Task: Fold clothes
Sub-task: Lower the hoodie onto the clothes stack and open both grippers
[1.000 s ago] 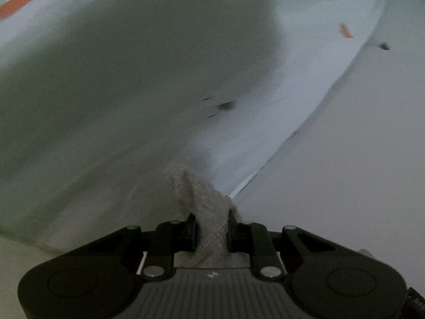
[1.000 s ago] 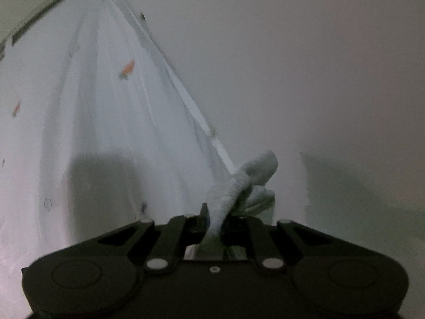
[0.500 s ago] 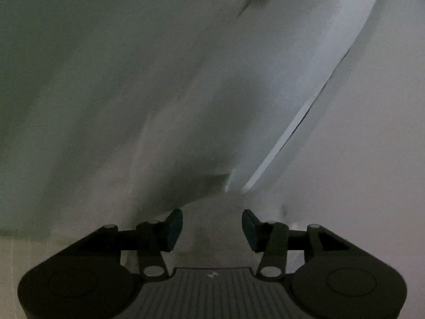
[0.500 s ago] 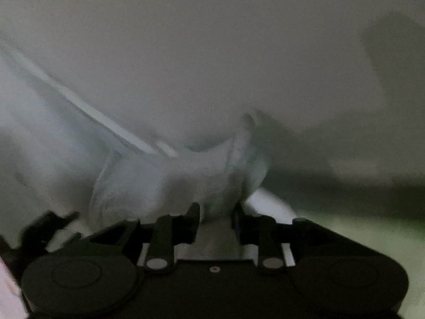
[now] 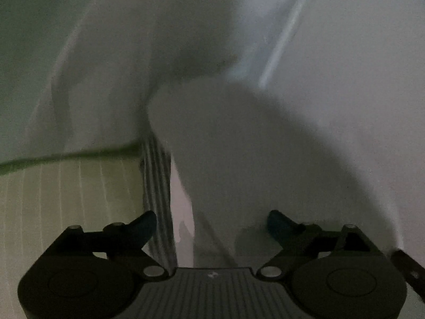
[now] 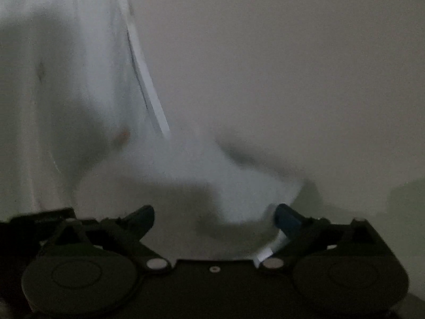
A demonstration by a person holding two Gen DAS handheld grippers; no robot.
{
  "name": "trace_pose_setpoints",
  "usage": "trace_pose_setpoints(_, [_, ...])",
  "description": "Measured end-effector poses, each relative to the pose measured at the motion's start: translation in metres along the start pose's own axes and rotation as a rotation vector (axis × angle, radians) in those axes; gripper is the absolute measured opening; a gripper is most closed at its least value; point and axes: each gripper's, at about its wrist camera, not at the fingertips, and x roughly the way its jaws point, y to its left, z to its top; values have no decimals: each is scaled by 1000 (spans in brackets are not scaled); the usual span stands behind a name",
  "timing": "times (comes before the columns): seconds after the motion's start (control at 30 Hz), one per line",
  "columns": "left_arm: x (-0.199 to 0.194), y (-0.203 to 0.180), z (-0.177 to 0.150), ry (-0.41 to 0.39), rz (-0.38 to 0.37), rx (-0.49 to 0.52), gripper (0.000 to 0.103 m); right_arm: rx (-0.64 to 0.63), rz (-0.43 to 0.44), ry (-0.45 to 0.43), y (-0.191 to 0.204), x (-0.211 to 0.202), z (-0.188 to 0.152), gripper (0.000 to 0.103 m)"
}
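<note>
We hold our left gripper [image 5: 211, 219] with its jaws spreading wide over the soft white cloth garment [image 5: 239, 146], which lies slack between them, pinched by neither pad. Our right gripper [image 6: 213, 215] is opening too, with the white cloth [image 6: 186, 164] loose in front on the pale surface [image 6: 292, 66]. A ribbed striped edge [image 5: 156, 186] shows near the left finger.

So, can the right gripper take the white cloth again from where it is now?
Probably yes. The right gripper is opening, and the white cloth lies loose just ahead between its fingers, with nothing over it.
</note>
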Motion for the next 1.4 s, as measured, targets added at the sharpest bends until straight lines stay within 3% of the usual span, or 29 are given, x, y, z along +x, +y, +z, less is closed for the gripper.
trace_pose_setpoints(0.07, [-5, -3, -14, 26, 7, 30, 95, -65, -50, 137, 3, 14, -11, 99])
trace_pose_setpoints(0.1, [-10, -4, -20, 31, 12, 44, 95, -74, -48, 154, 3, 12, -15, 99])
trace_pose_setpoints(0.3, [-66, -6, -46, -3, 51, 149, 95, -158, -13, 49, 18, -27, -16, 101])
trace_pose_setpoints(0.53, [-173, -15, -76, -234, 97, 210, 103, -184, 66, -96, 30, -110, -14, 102])
trace_pose_setpoints(0.7, [-244, -19, -111, -413, 129, 246, 103, -139, 79, -112, 9, -154, -26, 102])
trace_pose_setpoints(0.9, [-296, -18, -149, -390, 92, 262, 103, -133, 70, -73, 1, -190, -53, 103])
trace_pose_setpoints(1.4, [-329, -13, -211, -309, 57, 281, 103, -166, 30, -27, -19, -257, -102, 103])
